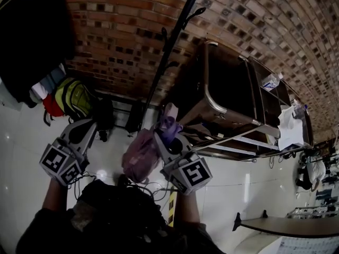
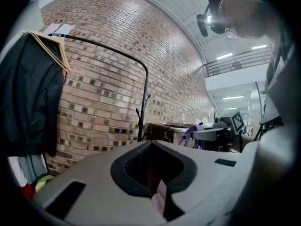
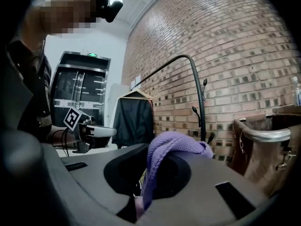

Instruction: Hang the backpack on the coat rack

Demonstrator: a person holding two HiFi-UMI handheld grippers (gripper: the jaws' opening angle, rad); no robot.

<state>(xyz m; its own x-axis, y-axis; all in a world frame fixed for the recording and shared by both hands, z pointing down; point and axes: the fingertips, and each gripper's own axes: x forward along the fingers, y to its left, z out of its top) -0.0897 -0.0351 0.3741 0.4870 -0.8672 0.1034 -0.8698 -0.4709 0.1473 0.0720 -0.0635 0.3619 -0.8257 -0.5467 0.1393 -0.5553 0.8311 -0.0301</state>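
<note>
AT THE BRICK WALL, BESIDE THE COAT RACK (image 1: 171,45): My right gripper (image 1: 168,134) has its jaws closed on the purple strap (image 3: 165,149) of a small pink backpack (image 1: 139,155). The backpack hangs free below that grip, between my two grippers and above the pale floor. The strap loops up over the jaws and drops through the hollow of the pads. My left gripper (image 1: 83,130), off to the side and apart from the bag, has its jaws drawn together on nothing I can name. A pinkish sliver shows at their root in the left gripper view, and I cannot tell what it is.

The bag looks soft and light; it sags into a slack pouch and would likely swing and twist. The strap looks knitted and limp, so I judge it the place to hold, near its top, leaving an open loop to slip over a hook (image 3: 204,83). A pinch on the body would only bunch the cloth.

Much is hard to read. The head view takes the backpack from above, so its lower half and any second strap are hidden. There the rack's pole runs out of frame at the top, and its foot is lost among dark shapes at the wall. How much loop stands clear of my jaws is not plain.
</note>
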